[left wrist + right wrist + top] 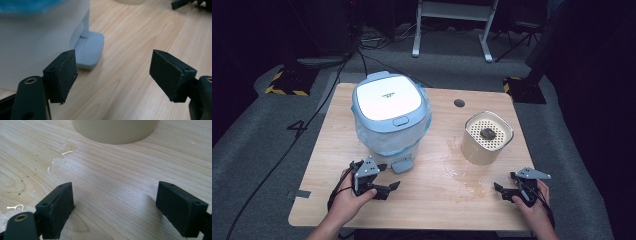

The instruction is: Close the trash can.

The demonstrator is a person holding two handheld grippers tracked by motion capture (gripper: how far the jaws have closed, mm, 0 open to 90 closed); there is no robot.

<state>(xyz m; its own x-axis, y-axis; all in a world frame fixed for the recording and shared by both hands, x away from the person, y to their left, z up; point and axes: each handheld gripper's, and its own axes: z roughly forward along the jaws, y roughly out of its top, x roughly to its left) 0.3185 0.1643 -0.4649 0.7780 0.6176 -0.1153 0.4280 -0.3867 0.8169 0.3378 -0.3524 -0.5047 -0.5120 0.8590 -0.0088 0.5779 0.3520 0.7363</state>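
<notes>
The left gripper (384,180) stands with jaws apart beside the pale blue lidded plastic bin (390,117); the right gripper (504,192) is also apart, empty.

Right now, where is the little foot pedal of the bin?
In the high view the pedal sticks out at the bin's near base, left of the table, just beyond the open left gripper.

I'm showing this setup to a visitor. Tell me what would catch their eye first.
The white-and-blue lidded bin lined with a clear bag stands out at the table's rear left, its grey-blue foot pedal just ahead of the open left gripper. To the right stands a cream round-cornered container with a perforated top and a dark lump on it. A wet, speckled patch marks the light wooden table beside it.
</notes>
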